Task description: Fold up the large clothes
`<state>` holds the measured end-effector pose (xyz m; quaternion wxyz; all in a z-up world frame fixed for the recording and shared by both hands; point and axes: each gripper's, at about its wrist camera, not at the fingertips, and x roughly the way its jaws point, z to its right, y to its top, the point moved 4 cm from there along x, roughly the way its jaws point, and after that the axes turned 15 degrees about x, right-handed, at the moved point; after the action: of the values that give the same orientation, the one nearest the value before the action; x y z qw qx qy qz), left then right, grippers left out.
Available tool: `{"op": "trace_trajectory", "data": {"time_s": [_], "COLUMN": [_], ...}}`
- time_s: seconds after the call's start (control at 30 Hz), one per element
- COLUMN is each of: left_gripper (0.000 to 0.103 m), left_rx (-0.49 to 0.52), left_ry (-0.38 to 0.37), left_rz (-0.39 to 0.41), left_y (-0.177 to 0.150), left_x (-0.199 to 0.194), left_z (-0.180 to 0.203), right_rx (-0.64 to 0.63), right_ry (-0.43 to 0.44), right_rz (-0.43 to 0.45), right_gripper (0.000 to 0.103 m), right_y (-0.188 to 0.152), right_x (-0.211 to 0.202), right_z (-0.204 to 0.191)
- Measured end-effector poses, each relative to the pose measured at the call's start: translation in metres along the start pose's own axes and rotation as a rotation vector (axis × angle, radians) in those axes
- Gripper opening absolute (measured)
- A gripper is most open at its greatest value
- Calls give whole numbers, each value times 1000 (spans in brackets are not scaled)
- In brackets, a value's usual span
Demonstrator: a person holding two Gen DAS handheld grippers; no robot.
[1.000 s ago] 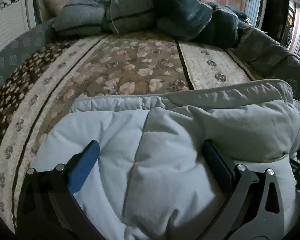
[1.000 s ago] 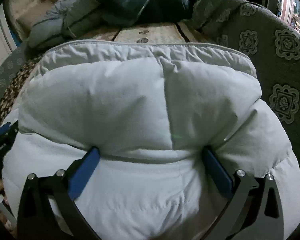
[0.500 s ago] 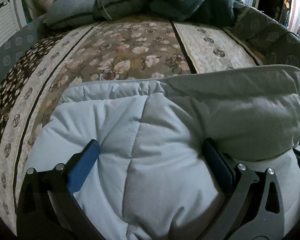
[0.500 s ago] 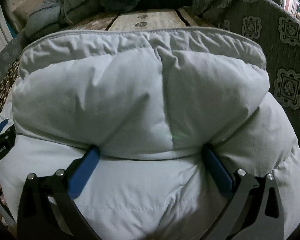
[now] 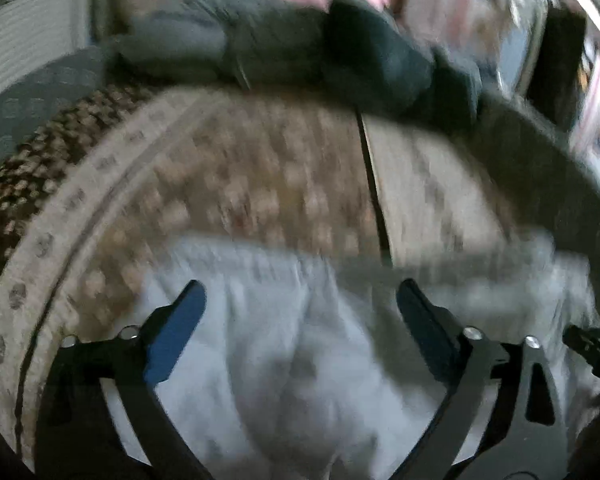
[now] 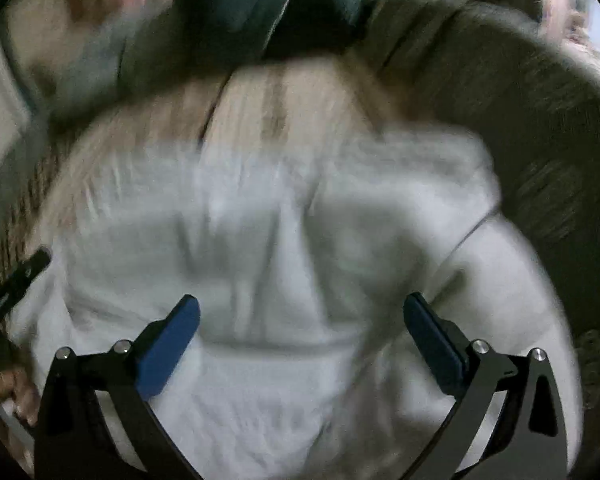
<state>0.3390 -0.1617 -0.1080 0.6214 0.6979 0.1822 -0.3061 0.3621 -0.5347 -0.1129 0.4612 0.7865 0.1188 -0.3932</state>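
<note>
A pale grey puffy down jacket (image 5: 300, 352) lies folded into a thick bundle on the floral bed cover (image 5: 260, 184). It also fills the right wrist view (image 6: 292, 240). Both views are blurred by motion. My left gripper (image 5: 300, 300) is open, its blue-padded fingers wide apart over the jacket's left part. My right gripper (image 6: 300, 316) is open too, fingers spread over the jacket's right part. Neither pair of fingers pinches any fabric.
A heap of grey and dark green padded clothes (image 5: 300, 52) lies at the far end of the bed. A dark patterned sofa back or bed side (image 6: 540, 140) runs along the right. The left gripper's body (image 6: 16, 280) shows at the right view's left edge.
Both grippers have pulled back and up from the jacket bundle, which now sits lower and smaller in both views. Both views have become motion-blurred.
</note>
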Motion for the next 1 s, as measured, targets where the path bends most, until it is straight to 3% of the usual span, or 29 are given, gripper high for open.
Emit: {"op": "trace_trajectory", "data": {"time_s": [0.07, 0.13, 0.23, 0.3, 0.43, 0.67, 0.77, 0.87, 0.93, 1.0], "left_gripper": [100, 100, 100, 100, 100, 100, 100, 100, 100, 100], "left_rx": [-2, 12, -66, -42, -17, -96, -107, -71, 31, 143], "left_ry": [47, 84, 61, 32, 47, -41, 22, 20, -30, -39], "left_rz": [1, -86, -247, -318, -298, -288, -260, -119, -22, 21], "left_y": [9, 2, -23, -36, -48, -56, -49, -26, -16, -19], "left_x": [-1, 20, 55, 75, 90, 89, 63, 15, -19, -42], "left_z": [-11, -20, -40, -39, -29, -40, -46, -31, 2, 37], "right_rx": [12, 53, 113, 137, 171, 159, 132, 100, 43, -43], "right_ry": [-37, -86, -125, -112, -98, -99, -168, -81, -39, -27], "right_rz": [51, 16, -89, -109, -122, -101, -37, 2, 4, 4], "right_gripper": [101, 101, 102, 102, 102, 102, 101, 101, 101, 101], "right_y": [10, 8, -3, -5, -13, -13, -10, -9, -14, -24], "right_x": [1, 22, 56, 65, 76, 71, 43, 13, 0, -9], "right_z": [11, 32, 59, 62, 67, 67, 58, 33, 17, 2]}}
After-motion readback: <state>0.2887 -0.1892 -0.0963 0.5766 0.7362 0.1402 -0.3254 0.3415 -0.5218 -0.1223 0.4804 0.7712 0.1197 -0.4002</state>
